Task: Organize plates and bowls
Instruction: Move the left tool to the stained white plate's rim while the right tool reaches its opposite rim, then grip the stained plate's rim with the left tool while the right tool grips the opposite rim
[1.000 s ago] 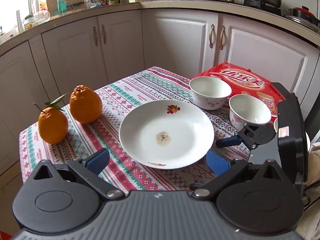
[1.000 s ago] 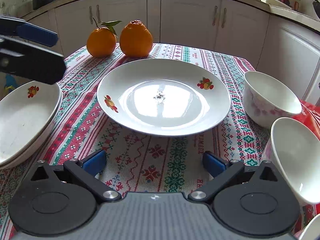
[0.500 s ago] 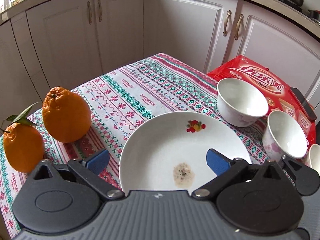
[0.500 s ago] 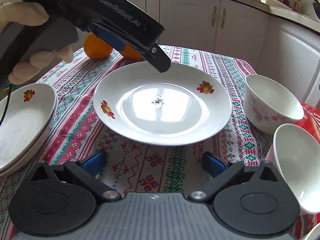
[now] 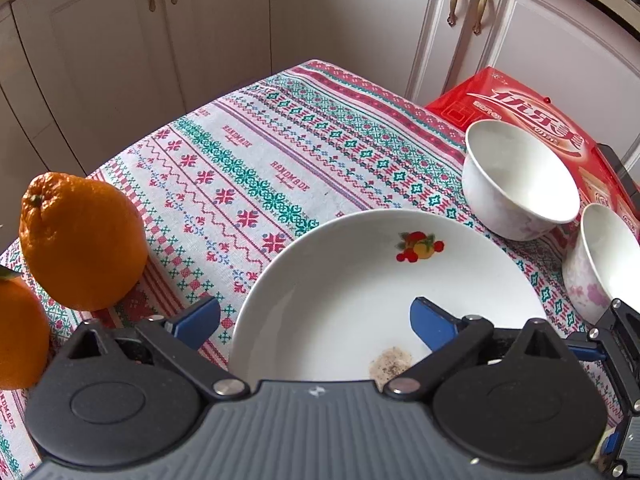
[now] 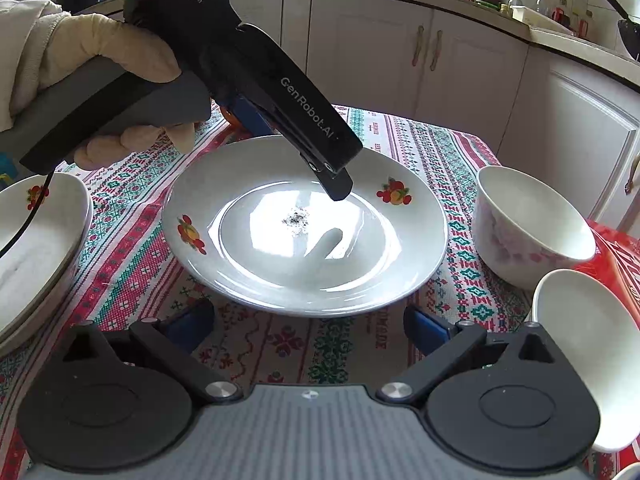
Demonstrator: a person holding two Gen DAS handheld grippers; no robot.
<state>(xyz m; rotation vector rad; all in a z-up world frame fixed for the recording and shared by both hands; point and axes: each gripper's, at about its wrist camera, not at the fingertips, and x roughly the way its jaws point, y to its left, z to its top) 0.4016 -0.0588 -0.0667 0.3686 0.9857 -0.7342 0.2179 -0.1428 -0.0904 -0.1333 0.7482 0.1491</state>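
Observation:
A white plate (image 5: 360,280) with fruit decals and a dark speck at its centre lies on the patterned tablecloth. My left gripper (image 5: 314,320) hovers over the plate's left side, jaws wide and closing; the rim lies between the fingers, and the pads do not press on it. In the right wrist view a gloved hand (image 6: 100,52) holds that left gripper (image 6: 292,148) tilted down over the plate (image 6: 304,240). My right gripper (image 6: 308,322) sits low at the plate's near rim, jaws wide and closing, nothing gripped. Two white flowered bowls (image 6: 528,224) (image 6: 588,328) stand to the right.
A stack of matching plates (image 6: 36,248) rests at the left table edge. Two oranges (image 5: 80,240) (image 5: 20,332) sit left of the plate. A red box (image 5: 520,108) lies behind the bowls (image 5: 520,188) (image 5: 608,256). White cabinets (image 5: 360,20) surround the table.
My left gripper has swung in from the left and dropped over the plate, tilting further down. The right gripper has stayed almost where it was.

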